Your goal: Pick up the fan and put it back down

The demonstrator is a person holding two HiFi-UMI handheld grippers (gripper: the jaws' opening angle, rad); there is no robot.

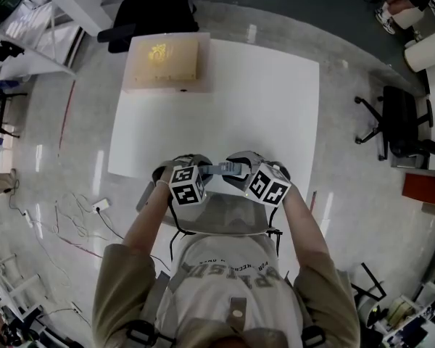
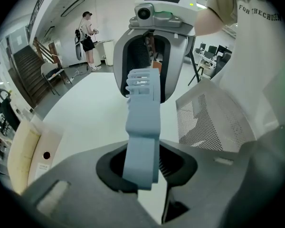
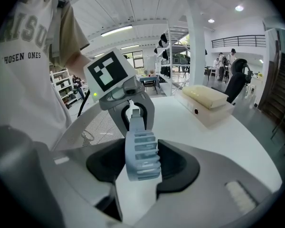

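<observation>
A light-blue hand-held fan [image 1: 222, 170] hangs between my two grippers just over the near edge of the white table [image 1: 275, 107]. My left gripper [image 1: 205, 174] is shut on the fan's smooth handle [image 2: 141, 141], which stands up between its jaws [image 2: 145, 172]. Facing it, my right gripper [image 1: 237, 175] is shut on the slotted head [image 3: 141, 156], with its jaws on either side [image 3: 142, 167]. Each gripper shows in the other's view: the right gripper [image 2: 147, 80] behind the head, the left gripper [image 3: 133, 114] behind the handle. The fan's underside is hidden.
A beige box [image 1: 163, 60] sits at the table's far left corner, and it also shows as the box [image 3: 211, 101] at the right. A white perforated panel [image 2: 213, 122] stands near my body. Black office chairs [image 1: 399, 125] and people stand around the room.
</observation>
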